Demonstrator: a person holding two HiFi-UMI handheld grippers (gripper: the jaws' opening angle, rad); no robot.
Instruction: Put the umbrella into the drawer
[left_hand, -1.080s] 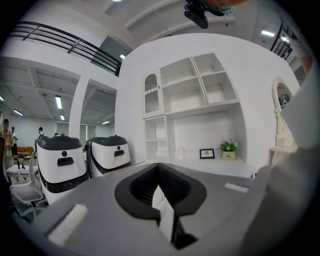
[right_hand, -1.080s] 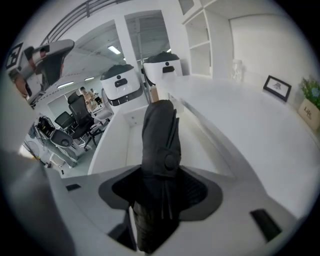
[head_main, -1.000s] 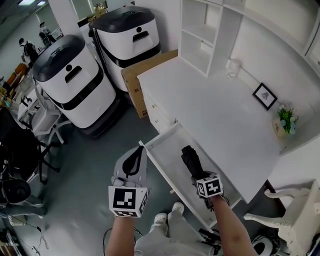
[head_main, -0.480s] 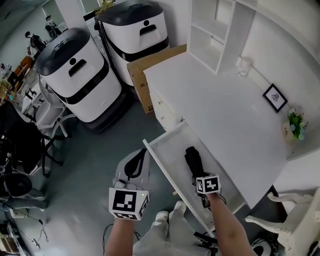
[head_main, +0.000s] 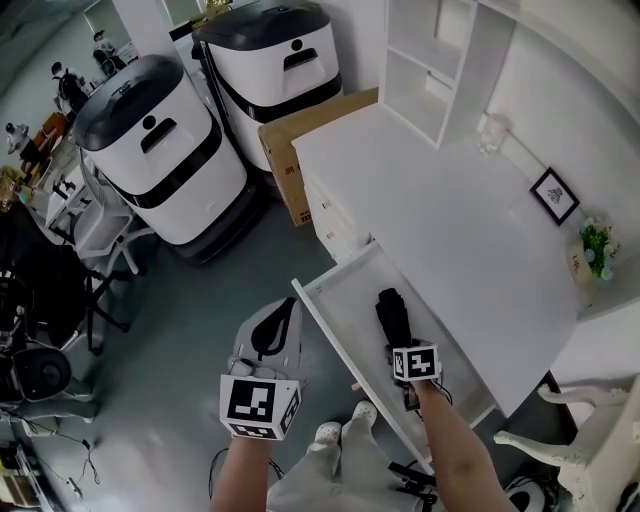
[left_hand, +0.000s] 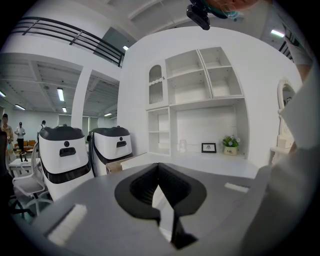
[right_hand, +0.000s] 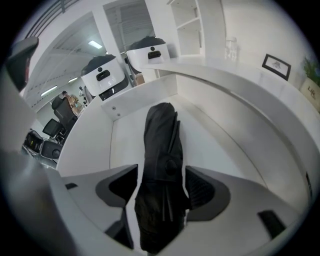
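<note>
Found the black folded umbrella lying lengthwise on the floor of the pulled-out white drawer, a little right of centre in the head view, far end pointing toward the white counter. Saw the right tool reaching steeply down into the drawer from the lower right of that frame, astride the umbrella's near end. Read its jaws in the right gripper view as having just been opening, with the umbrella between them: pads close along both sides, thin slivers of white drawer floor showing beside the fabric, no squeeze visible.

Saw the left tool at lower centre-left of the head view, outside the drawer, just beside its front wall and over the grey floor. Read its jaws as together at the tips, nothing between them.

Noted a small picture frame and a potted plant at the counter's right edge. Noted a cardboard box past its upper-left corner, beside two white-and-black machines.
</note>
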